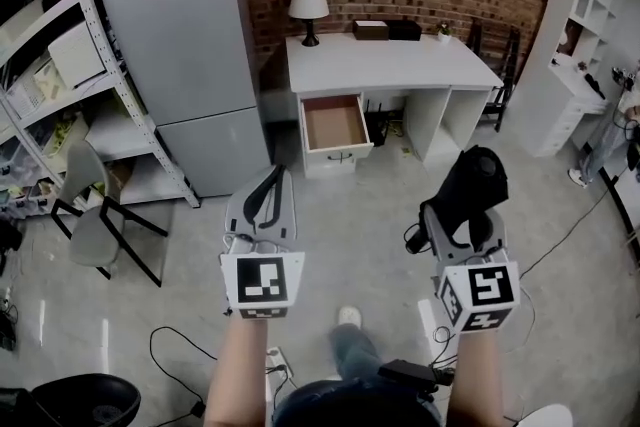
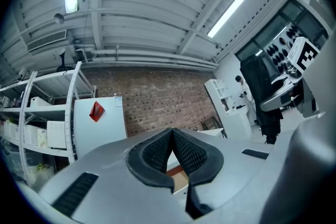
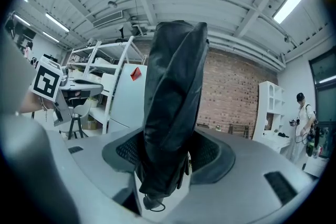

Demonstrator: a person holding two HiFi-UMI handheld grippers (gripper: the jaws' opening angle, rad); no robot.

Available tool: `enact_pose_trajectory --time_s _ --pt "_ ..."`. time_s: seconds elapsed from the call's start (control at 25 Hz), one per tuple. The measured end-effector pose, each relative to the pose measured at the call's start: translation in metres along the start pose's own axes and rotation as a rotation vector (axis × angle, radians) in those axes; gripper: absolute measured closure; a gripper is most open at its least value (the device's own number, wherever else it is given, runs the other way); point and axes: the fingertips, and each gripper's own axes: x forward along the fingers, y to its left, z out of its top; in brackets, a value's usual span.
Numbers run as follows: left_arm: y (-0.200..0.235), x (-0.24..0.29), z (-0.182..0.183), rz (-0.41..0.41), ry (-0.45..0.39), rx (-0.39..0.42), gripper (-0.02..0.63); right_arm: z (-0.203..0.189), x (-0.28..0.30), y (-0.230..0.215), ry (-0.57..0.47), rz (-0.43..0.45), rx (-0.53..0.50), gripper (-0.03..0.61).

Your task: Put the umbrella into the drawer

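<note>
Fridge (image 1: pixel 185 45) stands far left by the brick wall. Left gripper (image 1: pixel 272 177) (image 2: pixel 172 134) hangs over the floor, jaws pressed together with nothing between them.

Desk (image 1: pixel 390 63) is ahead against the wall. Drawer (image 1: pixel 338 155) under the desk's left end is pulled out, and its brown bottom looks bare.

Right gripper (image 1: pixel 462 220) (image 3: pixel 167 155) is clamped on the folded black umbrella (image 1: pixel 470 180) (image 3: pixel 173 102), pads on either side of its lower part. The umbrella is in the air over the floor, well apart from the drawer and right of its line.

Progress, as judged: pick-up done, drawer already open. Left to do: carry it to the desk's left end, lower it in, release; shutting the drawer may follow.

Long axis runs crosswise to the jaws. In the right gripper view it stands near upright, slightly tilted, cord-loop end hanging below the jaws, bulk above. In the head view the free end points up and forward towards the desk.
</note>
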Motion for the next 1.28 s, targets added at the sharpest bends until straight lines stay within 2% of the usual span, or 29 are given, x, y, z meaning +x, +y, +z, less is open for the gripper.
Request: enact_pose_trajectory --time_s 0.4,0.68,1.0,1.28 --pt "0.031 0.106 -0.026 0.036 0.034 0.018 0.612 -0.011 0.126 -0.031 0.01 0.052 0.064 0.342" --pt "0.039 0.163 -0.046 0.064 0.057 -0.002 0.612 -0.015 0.202 -0.056 0.008 0.091 0.076 0.342" --pt "0.04 0.191 -0.061 0.074 0.082 -0.006 0.612 -0.023 0.23 -0.066 -0.001 0.111 0.072 0.341" --pt "0.038 0.221 -0.073 0.047 0.097 0.005 0.612 -0.038 0.247 -0.083 0.015 0.077 0.116 0.341"
